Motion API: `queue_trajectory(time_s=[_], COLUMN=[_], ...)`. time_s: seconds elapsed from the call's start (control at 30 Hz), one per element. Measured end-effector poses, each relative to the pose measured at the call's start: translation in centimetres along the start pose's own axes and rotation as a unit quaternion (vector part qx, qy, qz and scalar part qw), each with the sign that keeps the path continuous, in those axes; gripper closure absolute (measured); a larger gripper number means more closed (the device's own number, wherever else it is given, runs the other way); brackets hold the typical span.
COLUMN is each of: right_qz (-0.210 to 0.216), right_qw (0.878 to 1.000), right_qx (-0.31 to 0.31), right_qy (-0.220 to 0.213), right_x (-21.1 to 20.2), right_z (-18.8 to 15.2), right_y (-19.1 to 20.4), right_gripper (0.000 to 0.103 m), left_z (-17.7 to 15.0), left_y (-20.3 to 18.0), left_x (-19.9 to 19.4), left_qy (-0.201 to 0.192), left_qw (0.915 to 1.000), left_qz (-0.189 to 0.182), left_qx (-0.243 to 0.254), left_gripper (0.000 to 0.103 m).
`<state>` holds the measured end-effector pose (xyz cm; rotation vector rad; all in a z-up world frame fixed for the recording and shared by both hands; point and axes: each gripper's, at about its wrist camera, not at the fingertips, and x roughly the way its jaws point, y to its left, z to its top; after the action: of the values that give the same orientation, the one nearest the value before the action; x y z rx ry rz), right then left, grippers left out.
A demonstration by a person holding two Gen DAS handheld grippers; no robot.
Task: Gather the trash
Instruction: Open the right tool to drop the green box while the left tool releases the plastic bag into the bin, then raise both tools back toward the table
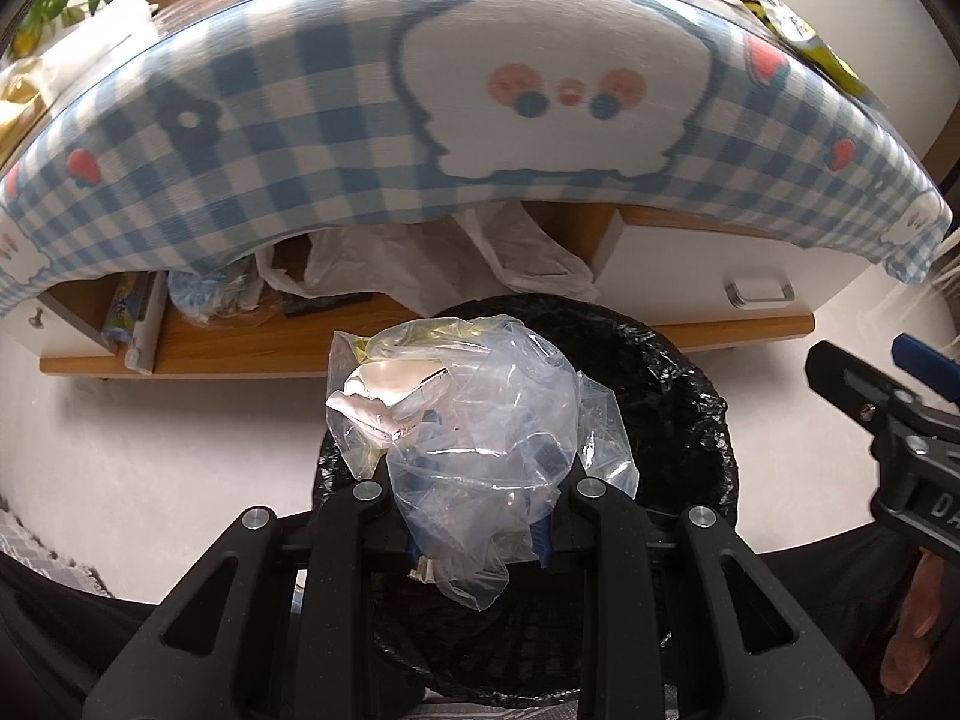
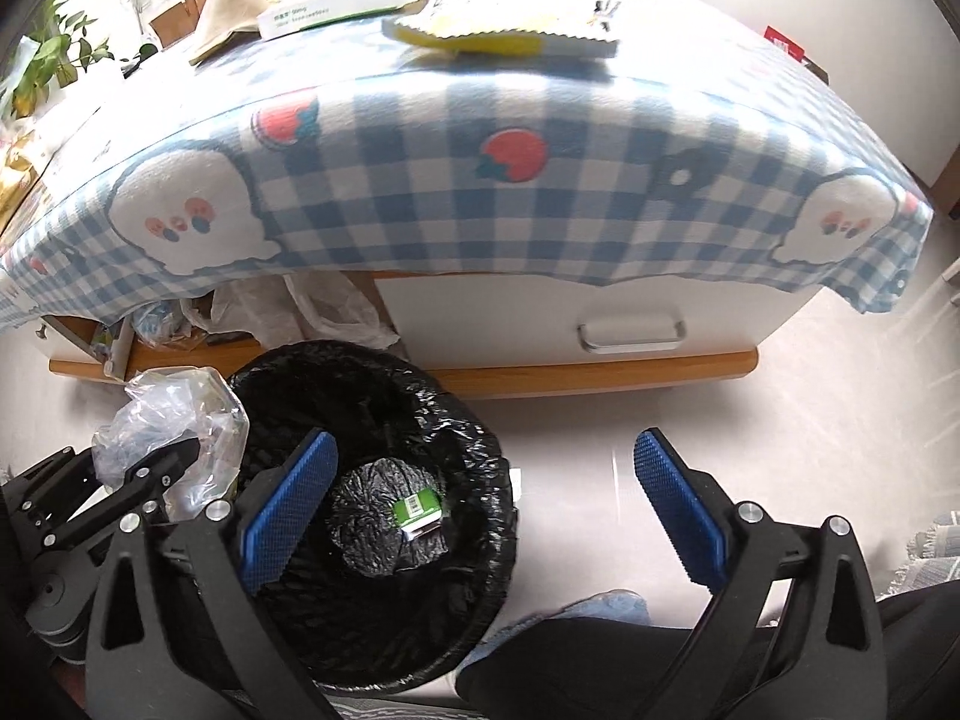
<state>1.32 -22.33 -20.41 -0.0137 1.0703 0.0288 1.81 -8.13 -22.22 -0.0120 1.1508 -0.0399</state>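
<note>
My left gripper point(image 1: 477, 516) has its jaws nearly closed, pinching a crumpled clear plastic bag point(image 1: 474, 420) with a bit of foil in it; the bag bulges toward 12 o'clock over the black-lined bin point(image 1: 678, 384), no clear long axis. My right gripper point(image 2: 480, 504) has jaws spread wide, nothing between them, left pad over the bin. A green packet point(image 2: 420, 507) lies on the bin bottom. Both grippers pitch steeply down at the floor point(image 2: 720, 408), tabletop point(image 2: 540, 180) at 12 o'clock.
</note>
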Motion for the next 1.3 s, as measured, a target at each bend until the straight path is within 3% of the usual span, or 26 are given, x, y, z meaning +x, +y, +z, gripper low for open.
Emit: queue_trajectory(time_s=[0.2,0.47,0.93,1.23,1.3], right_qz=[-0.005,-0.001,0.016,0.026,0.028], right_qw=[1.0,1.0,0.999,0.998,0.997], right_qx=[0.01,0.02,0.022,0.023,0.023], right_qy=[-0.006,-0.007,-0.028,-0.055,-0.064], right_x=[-1.0,-1.3,-2.1,-4.4,-5.2], right_z=[0.1,0.4,1.7,2.6,2.7], right_y=[-1.2,-1.4,0.2,0.8,0.8], right_gripper=[0.008,0.008,0.008,0.008,0.008], left_z=[-0.2,-0.3,-0.2,0.8,1.0], left_y=[-1.4,-1.9,-0.2,1.8,2.1], left_x=[0.0,-0.5,-2.6,-6.9,-8.0], left_qy=[0.001,-0.008,-0.024,-0.07,-0.084], left_qw=[0.9999,0.9996,0.9996,0.9973,0.9963], left_qz=[-0.004,0.0,0.006,0.009,0.011], left_qx=[0.017,0.028,0.012,-0.018,-0.019], left_gripper=[0.077,0.065,0.026,0.006,0.006])
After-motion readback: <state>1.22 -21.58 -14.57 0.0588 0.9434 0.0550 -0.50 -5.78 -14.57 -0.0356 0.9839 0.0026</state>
